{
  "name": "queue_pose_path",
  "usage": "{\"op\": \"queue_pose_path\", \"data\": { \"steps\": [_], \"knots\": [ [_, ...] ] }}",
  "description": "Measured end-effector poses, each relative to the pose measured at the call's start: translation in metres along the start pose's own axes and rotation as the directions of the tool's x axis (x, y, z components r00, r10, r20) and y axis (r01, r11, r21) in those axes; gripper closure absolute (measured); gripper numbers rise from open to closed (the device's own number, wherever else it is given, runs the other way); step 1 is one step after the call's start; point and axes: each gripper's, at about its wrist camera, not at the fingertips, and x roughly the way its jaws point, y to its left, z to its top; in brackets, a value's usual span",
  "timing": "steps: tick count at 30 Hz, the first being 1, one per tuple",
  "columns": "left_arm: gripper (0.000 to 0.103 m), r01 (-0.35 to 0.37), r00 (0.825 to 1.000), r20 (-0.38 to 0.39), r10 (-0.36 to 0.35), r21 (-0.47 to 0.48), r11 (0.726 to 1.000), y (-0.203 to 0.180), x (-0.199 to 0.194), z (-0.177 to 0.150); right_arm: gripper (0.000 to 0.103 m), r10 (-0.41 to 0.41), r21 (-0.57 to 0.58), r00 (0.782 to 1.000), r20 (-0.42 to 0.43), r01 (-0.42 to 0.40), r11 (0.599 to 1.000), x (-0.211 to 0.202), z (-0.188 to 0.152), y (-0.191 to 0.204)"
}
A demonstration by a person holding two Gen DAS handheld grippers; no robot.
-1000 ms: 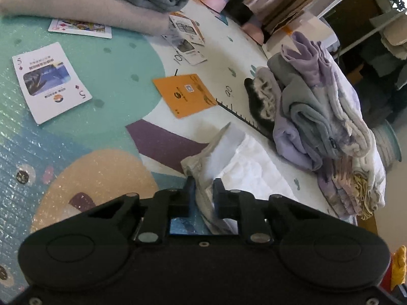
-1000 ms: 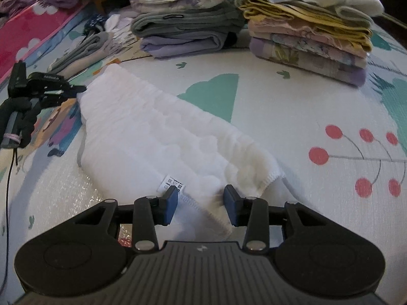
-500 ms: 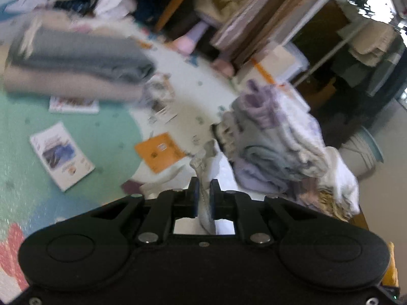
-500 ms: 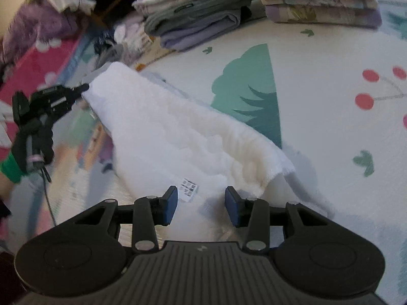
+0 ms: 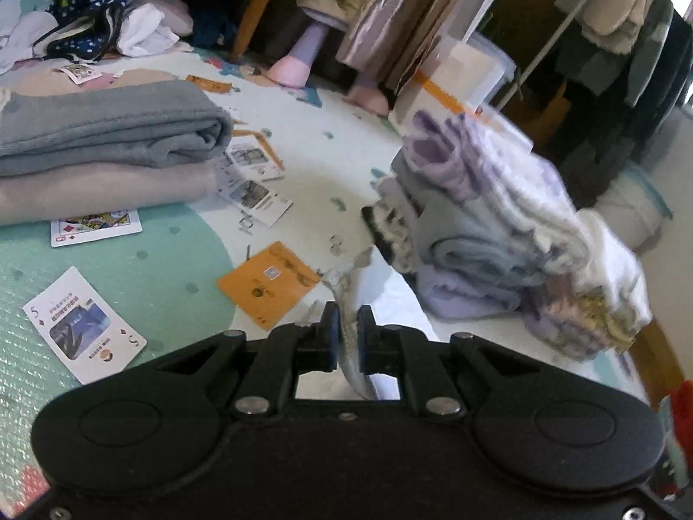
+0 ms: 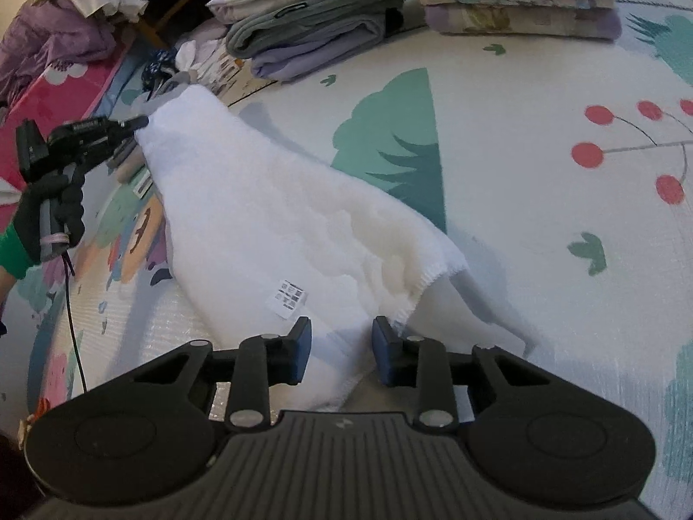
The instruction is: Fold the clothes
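A white fluffy cloth with a small printed label stretches across the play mat. My left gripper is shut on one corner of the white cloth and holds it above the mat; it also shows in the right wrist view, pinching the far corner. My right gripper is open, its fingers standing either side of the cloth's near hem, which lies between them ungripped.
Folded clothes stacks stand at the mat's far side; they show in the left view. Folded grey and beige blankets lie left. Playing cards and an orange card litter the mat. A loose clothes pile and furniture stand behind.
My left gripper has lifted its corner of the white cloth off the mat and pulled it taut. The right gripper stays open at the near hem, which has risen off the mat.
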Motion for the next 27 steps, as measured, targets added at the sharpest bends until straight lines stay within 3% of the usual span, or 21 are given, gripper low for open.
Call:
{"op": "queue_pose_path", "data": {
  "steps": [3, 6, 9, 13, 18, 23, 25, 27],
  "knots": [
    [0.097, -0.058, 0.997, -0.054, 0.059, 0.019, 0.998, 0.011, 0.019, -0.009, 0.071, -0.007, 0.007, 1.0, 0.004, 0.007, 1.0, 0.001, -0.002, 0.0],
    [0.096, -0.056, 0.993, -0.106, 0.056, -0.001, 0.998, 0.023, 0.031, -0.016, 0.071, -0.014, -0.004, 1.0, -0.001, 0.014, 1.0, 0.001, -0.001, 0.002],
    [0.088, -0.07, 0.993, -0.1, 0.067, -0.032, 0.997, 0.032, 0.026, -0.014, 0.071, -0.013, -0.003, 1.0, -0.002, 0.013, 1.0, 0.001, -0.001, 0.002],
    [0.067, -0.084, 0.992, -0.102, 0.075, -0.09, 0.992, 0.045, 0.021, -0.011, 0.071, -0.01, -0.003, 1.0, -0.003, 0.01, 1.0, 0.002, 0.0, 0.001],
    [0.066, -0.06, 0.992, -0.118, 0.043, -0.145, 0.988, 0.051, 0.031, -0.022, 0.071, -0.005, -0.004, 1.0, -0.004, 0.005, 1.0, 0.002, 0.0, 0.001],
    [0.068, -0.109, 0.993, -0.057, 0.104, -0.09, 0.99, 0.036, 0.031, -0.038, 0.071, -0.002, -0.007, 1.0, -0.004, 0.002, 1.0, 0.002, 0.0, 0.0],
    [0.08, -0.102, 0.993, -0.073, 0.095, -0.1, 0.99, 0.034, 0.032, -0.038, 0.071, -0.001, -0.008, 1.0, -0.003, 0.001, 1.0, 0.003, 0.0, 0.0],
    [0.085, -0.106, 0.992, -0.077, 0.098, -0.099, 0.989, 0.032, 0.034, -0.04, 0.071, -0.001, -0.01, 1.0, -0.003, 0.001, 1.0, 0.003, 0.0, 0.001]
  ]
}}
